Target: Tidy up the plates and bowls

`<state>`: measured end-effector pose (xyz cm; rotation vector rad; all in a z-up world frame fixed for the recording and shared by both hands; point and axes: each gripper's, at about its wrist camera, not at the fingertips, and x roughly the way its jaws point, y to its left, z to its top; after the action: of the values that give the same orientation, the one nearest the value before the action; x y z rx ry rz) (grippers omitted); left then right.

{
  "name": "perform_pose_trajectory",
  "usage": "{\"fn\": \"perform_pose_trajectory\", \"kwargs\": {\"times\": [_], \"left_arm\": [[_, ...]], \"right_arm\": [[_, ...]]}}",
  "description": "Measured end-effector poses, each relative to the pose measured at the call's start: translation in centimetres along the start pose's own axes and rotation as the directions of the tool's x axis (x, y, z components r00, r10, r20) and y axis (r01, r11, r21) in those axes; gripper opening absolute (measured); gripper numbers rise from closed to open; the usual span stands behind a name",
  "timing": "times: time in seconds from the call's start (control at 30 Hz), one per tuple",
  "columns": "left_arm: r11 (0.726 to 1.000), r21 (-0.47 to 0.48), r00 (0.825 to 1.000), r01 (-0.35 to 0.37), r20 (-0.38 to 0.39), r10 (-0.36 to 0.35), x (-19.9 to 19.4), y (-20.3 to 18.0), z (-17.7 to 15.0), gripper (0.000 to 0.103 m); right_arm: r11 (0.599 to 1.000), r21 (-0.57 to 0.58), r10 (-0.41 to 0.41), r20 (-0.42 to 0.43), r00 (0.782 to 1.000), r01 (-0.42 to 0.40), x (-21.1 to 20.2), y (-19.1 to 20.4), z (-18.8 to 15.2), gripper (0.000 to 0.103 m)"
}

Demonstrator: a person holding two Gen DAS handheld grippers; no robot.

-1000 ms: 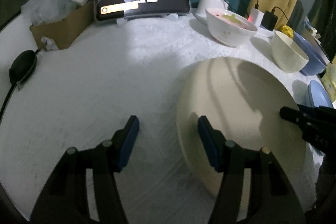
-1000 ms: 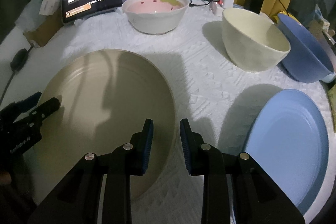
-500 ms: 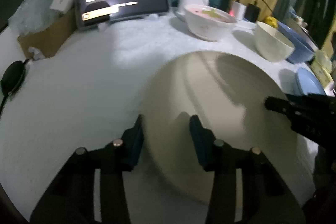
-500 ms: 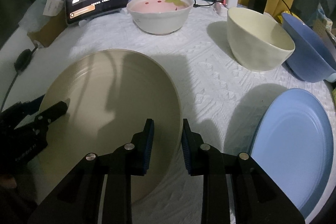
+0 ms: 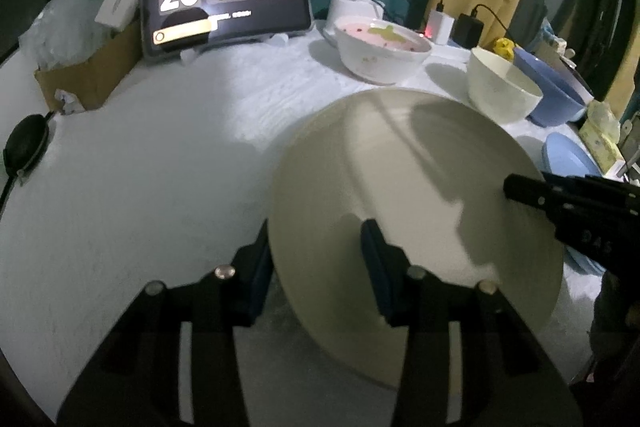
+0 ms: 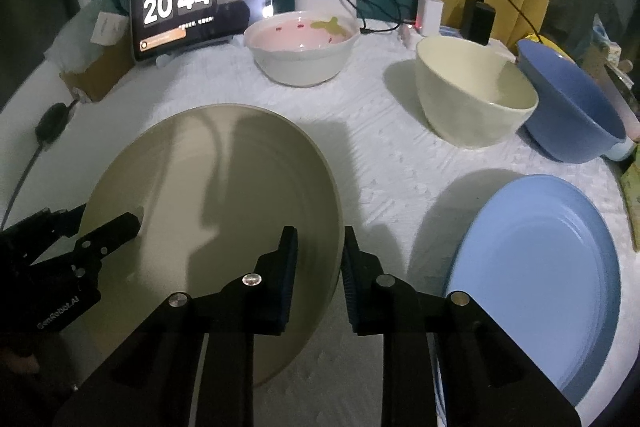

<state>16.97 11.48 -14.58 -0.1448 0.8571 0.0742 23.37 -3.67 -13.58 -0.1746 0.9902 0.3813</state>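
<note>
The beige plate (image 5: 416,211) sits in the lower centre of both views on the white worktop (image 5: 160,167), held from opposite sides. The left tongs (image 5: 316,263) straddle its left rim, one pad under the edge and one on top of the dish; their jaws have just been closing, and they now look clamped on the plate, whose left side seems lifted off the cloth. In the right wrist view the right tongs (image 6: 318,263) straddle the opposite rim at lower centre, jaws nearly together, closing in a little, though whether the pads already press I cannot tell. The blue plate (image 6: 536,275) lies at the lower right of that view, just beside the right tongs and well apart from the left ones, so the right hand is nearer to it. Three bowls stand behind: pink (image 6: 300,47), cream (image 6: 472,95) and blue (image 6: 572,111). A likely next move is carrying the beige plate rightward onto the blue one.
</note>
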Motion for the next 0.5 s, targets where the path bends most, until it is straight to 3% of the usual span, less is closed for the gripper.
{"fn": "perform_pose_trajectory", "kwargs": {"times": [0.5], "left_arm": [[0.998,0.061,0.999,0.023,0.039,-0.025,-2.1,-3.6,0.7,0.044]], "right_arm": [[0.999,0.054,-0.01,0.071,0.997,0.006,-4.1,-2.9,-0.7,0.023]]}}
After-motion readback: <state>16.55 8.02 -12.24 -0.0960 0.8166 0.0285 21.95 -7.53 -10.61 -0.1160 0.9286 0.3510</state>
